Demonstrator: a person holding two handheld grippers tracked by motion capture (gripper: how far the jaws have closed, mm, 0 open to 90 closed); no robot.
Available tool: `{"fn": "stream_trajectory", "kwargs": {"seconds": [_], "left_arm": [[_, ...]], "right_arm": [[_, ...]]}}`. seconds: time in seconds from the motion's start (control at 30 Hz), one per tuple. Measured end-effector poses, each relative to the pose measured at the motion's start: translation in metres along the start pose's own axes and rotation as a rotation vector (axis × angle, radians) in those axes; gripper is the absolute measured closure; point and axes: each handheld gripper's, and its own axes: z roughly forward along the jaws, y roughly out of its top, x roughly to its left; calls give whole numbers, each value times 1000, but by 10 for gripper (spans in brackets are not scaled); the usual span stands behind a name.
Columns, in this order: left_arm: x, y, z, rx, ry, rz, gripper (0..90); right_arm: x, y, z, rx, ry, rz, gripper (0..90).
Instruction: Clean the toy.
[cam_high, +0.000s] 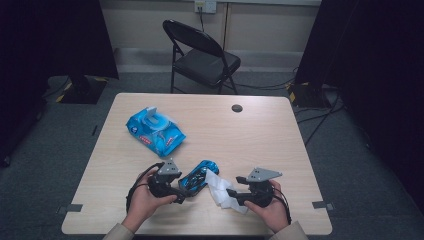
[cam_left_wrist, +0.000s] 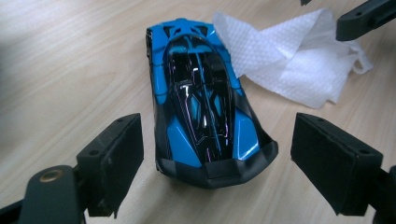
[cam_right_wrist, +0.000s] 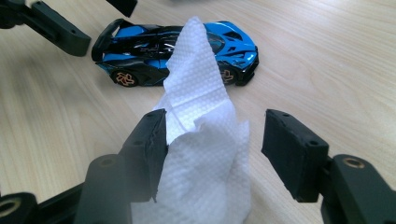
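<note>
The blue toy sports car (cam_left_wrist: 204, 100) sits on its wheels on the light wooden desk (cam_high: 260, 135), near the person's edge, with the left gripper (cam_high: 181, 196) pointed at its tail. In the left gripper view the jaws stand wide, one pad on each side of the rear bumper, and neither pad touches the bodywork. The white paper towel (cam_right_wrist: 201, 140) lies crumpled just beside the car on its right, one peak of it rising in front of the car's flank in the right gripper view. The right gripper (cam_high: 233, 194) has its jaws partly open around that towel: the left pad rests against the fabric, the right pad stands clear of it, so the towel is not pinched.

The work in hand looks like wiping the car, with the left gripper to steady it and the right to work the towel. To do that well, the left jaws should slide forward until the pads straddle the widest part of the body behind the doors, then close squarely on the flanks (the glossy shell will likely slip if caught only at the tapering tail). The right jaws need a firm bite on a thick fold of towel, low down, leaving a loose pad of fabric ahead of the tips for rubbing. The blue pack of wet wipes (cam_high: 155, 131) lies well apart, farther up the desk, its flap open.
</note>
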Motion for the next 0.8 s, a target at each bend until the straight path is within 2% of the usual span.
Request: {"fn": "stream_trajectory", "kwargs": {"seconds": [0.27,0.33,0.5,0.6,0.8], "left_arm": [[-4,-11,19,28,33,24,171],[-7,-13,24,23,52,42,171],[-8,-14,30,3,82,34,193],[-8,-15,32,-16,84,40,200],[-3,-17,28,-13,71,37,212]], "right_arm": [[1,-2,2,15,3,-1,381],[1,-3,3,25,-3,-6,373],[3,-1,4,24,-4,-20,382],[5,-1,6,26,3,-26,393],[7,-2,10,44,21,-39,399]]}}
